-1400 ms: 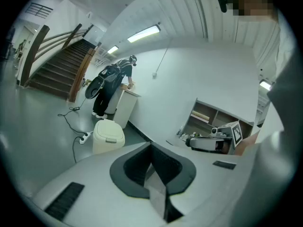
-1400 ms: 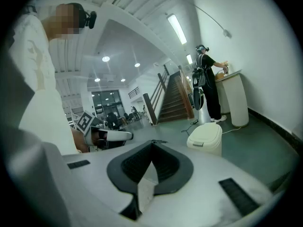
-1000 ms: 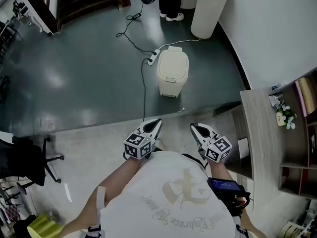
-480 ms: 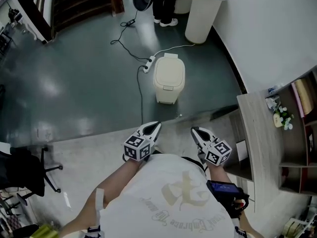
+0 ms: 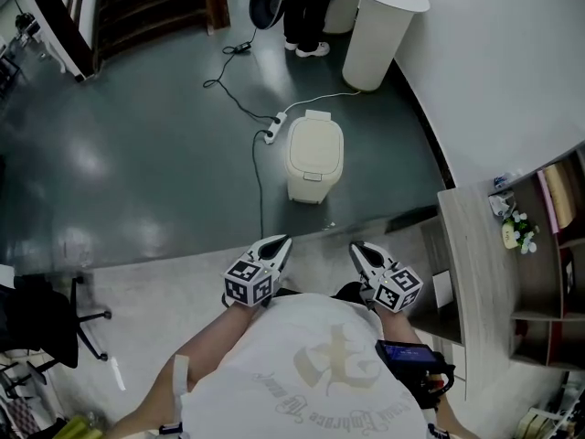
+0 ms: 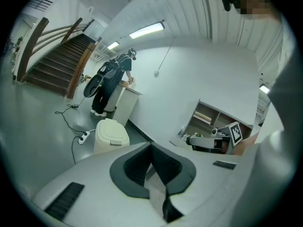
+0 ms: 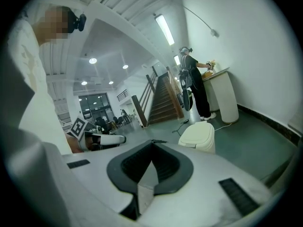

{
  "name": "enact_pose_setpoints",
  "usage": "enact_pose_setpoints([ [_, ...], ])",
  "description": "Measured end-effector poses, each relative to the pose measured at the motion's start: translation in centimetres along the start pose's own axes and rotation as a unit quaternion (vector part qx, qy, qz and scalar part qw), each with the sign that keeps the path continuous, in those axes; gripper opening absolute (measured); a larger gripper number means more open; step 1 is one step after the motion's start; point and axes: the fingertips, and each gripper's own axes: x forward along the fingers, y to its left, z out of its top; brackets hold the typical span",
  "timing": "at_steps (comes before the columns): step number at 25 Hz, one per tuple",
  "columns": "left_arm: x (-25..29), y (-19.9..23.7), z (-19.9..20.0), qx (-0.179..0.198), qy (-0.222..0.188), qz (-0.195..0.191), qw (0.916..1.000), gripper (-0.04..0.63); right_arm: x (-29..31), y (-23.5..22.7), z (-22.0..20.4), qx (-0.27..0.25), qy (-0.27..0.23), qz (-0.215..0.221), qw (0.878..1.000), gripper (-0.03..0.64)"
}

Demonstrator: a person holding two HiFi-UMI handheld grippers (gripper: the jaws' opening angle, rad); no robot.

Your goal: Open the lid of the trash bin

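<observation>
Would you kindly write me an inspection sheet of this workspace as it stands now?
Surface: glossy dark floor.
Job's things: cream trash bin, lid shut, nothing touching it.
Clutter: office chair at far left.
Tongs: left tongs and right tongs both shut and empty, held well short of the bin.
Cables: power strip beside the bin; black cable runs across the floor.
Surroundings: standing person at a white pedestal; wooden shelving at right.
</observation>
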Motion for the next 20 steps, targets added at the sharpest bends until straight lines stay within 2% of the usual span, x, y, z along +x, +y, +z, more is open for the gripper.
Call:
enact_pose_setpoints([
  [9,0.8,1.8,1.6,-0.007,-0.014,0.008,0.9998,0.009,0.9,-1.1,0.9,0.003,-0.008,-0.008,1.0,0.005],
  [20,1.2,3.7,2.4,-0.015,-0.018,0.033,0.9992,0.009,3.7,-2.5,1.7,0.014,-0.004,0.014,1.0,0.005],
])
